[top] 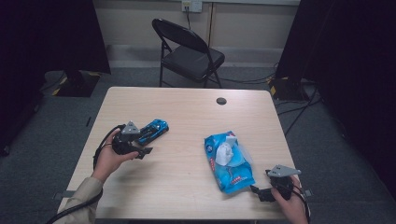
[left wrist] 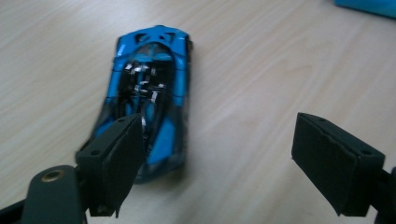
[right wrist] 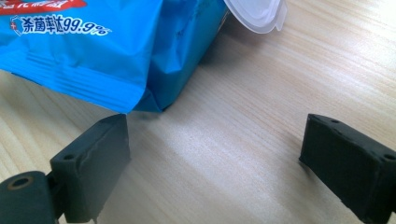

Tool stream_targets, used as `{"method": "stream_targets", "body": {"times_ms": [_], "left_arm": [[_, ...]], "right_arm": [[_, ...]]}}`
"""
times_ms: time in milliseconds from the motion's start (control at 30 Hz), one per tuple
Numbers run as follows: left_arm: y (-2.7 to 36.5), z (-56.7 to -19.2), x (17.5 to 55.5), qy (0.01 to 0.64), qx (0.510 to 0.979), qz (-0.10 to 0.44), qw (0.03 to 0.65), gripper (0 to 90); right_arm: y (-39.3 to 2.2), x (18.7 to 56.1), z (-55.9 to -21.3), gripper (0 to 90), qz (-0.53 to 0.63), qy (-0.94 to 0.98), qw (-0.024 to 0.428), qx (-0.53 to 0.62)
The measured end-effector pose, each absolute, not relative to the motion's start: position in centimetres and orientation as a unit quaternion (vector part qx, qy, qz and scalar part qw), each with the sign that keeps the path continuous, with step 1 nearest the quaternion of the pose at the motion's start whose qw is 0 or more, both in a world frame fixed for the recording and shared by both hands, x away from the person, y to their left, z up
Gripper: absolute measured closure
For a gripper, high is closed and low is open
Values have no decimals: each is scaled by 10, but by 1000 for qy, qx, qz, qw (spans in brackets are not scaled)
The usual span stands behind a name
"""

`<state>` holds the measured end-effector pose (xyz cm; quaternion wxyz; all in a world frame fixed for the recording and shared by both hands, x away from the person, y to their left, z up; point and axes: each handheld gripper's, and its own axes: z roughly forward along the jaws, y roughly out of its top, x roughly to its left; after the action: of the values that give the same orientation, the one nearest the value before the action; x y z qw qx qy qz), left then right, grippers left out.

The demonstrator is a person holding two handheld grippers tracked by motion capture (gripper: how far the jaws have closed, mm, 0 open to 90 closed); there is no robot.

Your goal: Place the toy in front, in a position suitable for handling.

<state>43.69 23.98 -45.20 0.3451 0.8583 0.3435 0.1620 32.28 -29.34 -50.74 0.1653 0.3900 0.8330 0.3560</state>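
A blue and black toy car [top: 153, 130] [left wrist: 147, 102] lies on the wooden table [top: 187, 112], left of centre. My left gripper [top: 140, 153] [left wrist: 219, 163] hovers just behind it, open, its left jaw over the car's near end and nothing held. A blue pack of wet wipes [top: 228, 161] [right wrist: 102, 46] lies right of centre with its white lid [top: 226, 151] [right wrist: 259, 14] flipped open. My right gripper [top: 259, 192] [right wrist: 215, 168] is open at the pack's near right corner, with bare table between its jaws.
A black folding chair [top: 189, 53] stands beyond the far edge of the table. A round cable hole [top: 221, 101] sits near the far edge. Dark curtains and floor cables flank the table on both sides.
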Motion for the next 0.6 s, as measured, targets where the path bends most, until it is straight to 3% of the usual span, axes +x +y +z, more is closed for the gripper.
{"method": "stream_targets", "body": {"times_ms": [600], "left_arm": [[242, -472, 498, 380, 850, 150, 331, 164]], "right_arm": [[-293, 323, -507, 76, 356, 833, 165, 390]]}}
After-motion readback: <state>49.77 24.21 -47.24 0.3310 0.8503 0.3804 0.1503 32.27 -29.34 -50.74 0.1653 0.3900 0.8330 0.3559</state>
